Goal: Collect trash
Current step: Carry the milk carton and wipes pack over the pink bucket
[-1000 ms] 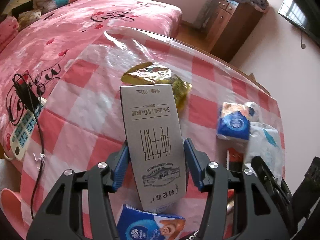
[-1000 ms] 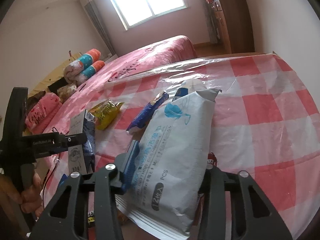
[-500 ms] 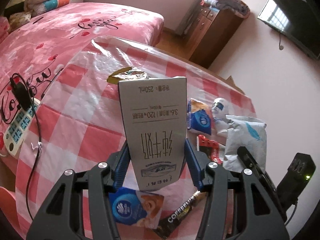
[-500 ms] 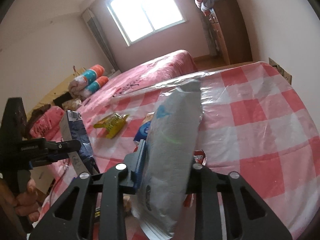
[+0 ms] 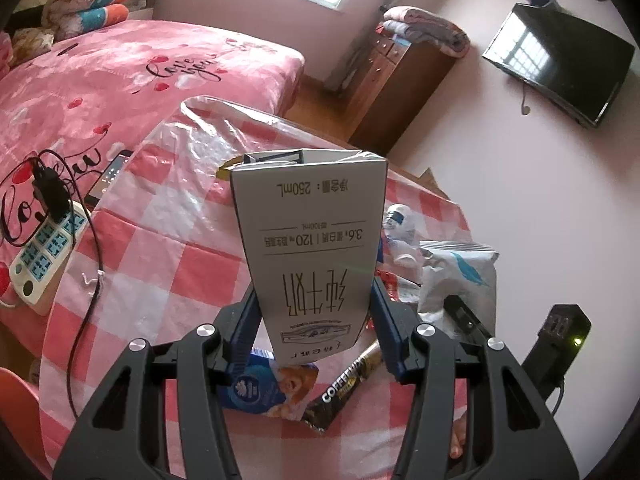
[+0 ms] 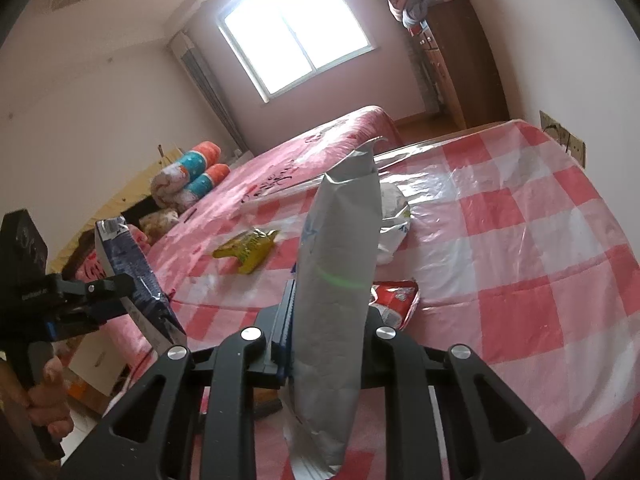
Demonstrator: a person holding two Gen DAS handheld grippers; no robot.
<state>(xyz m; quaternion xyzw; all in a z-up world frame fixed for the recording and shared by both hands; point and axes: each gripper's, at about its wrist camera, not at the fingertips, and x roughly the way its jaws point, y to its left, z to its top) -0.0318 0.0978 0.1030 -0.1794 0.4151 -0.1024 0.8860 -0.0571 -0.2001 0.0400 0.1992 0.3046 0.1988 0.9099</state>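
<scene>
While left gripper (image 5: 314, 322) clamps carton (image 5: 310, 240) | right gripper (image 6: 326, 332) squeezes pouch (image 6: 336, 280)

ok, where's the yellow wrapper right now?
Right wrist view: the yellow wrapper lies on the checked tablecloth near the bed-side edge, left of the grey pouch held in the right gripper.

Both tools are matte black plastic with open triangular cut-outs in their arms and a round silver screw head at each joint. The left gripper (image 5: 314, 322) carries blue ribbed pads (image 5: 243, 326) on its finger insides. The right gripper (image 6: 324, 332) shows one blue pad edge. A black camera block with a small green light (image 5: 562, 340) and a thin cable sits on its body.
</scene>
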